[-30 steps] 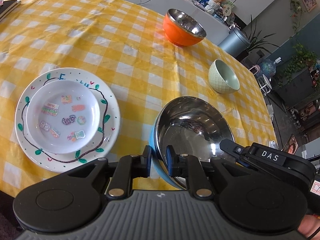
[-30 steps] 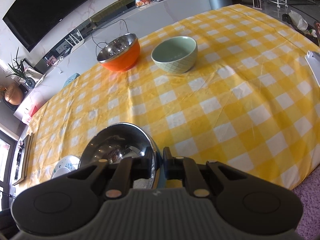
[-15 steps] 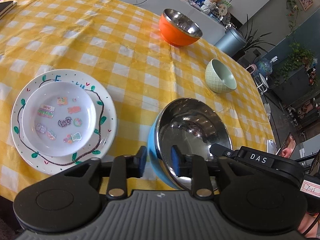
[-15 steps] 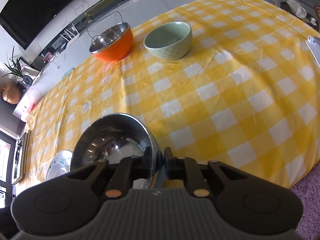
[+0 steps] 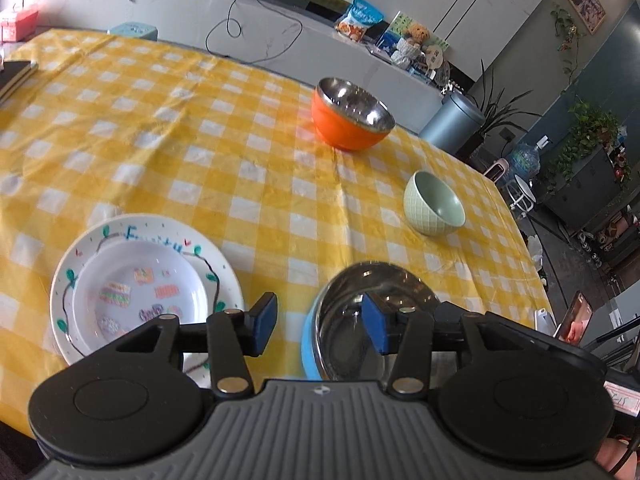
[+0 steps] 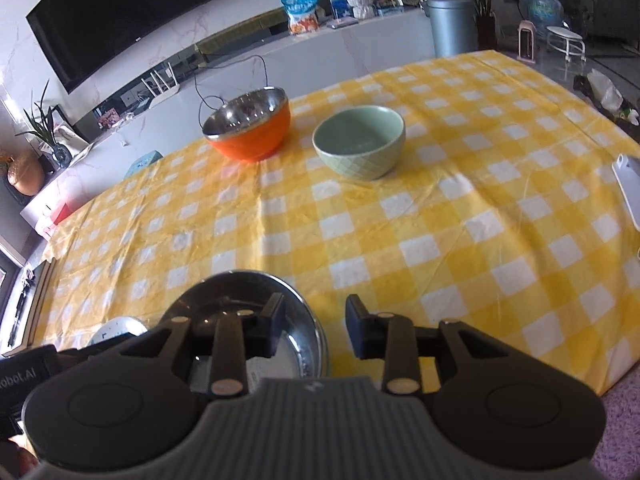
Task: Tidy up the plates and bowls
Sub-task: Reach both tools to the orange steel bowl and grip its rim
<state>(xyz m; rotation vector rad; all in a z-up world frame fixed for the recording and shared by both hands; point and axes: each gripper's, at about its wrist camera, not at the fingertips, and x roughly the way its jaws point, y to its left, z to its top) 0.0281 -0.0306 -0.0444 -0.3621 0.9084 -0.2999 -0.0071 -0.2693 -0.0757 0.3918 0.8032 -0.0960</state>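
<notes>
- Left gripper (image 5: 320, 322) and right gripper (image 6: 314, 326): both spread, straddling the blue bowl's (image 5: 310, 344) rim, gripping nothing.
- Blue bowl sits beside the stacked plates (image 5: 148, 280), likely just placed there.

Checked tablecloth (image 5: 248, 152) — grey bin (image 6: 451, 24)

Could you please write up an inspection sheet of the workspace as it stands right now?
Surface: yellow checked tablecloth, creased.
Job's things: blue steel bowl at the near edge; orange bowl and green bowl standing apart; small plate stacked on big plate.
Clutter: white item at the table edge; notebooks.
Grippers: left gripper and right gripper open, straddling the blue bowl's rim.
Cables: black cable on the counter.
Surroundings: television, bin, plants.
</notes>
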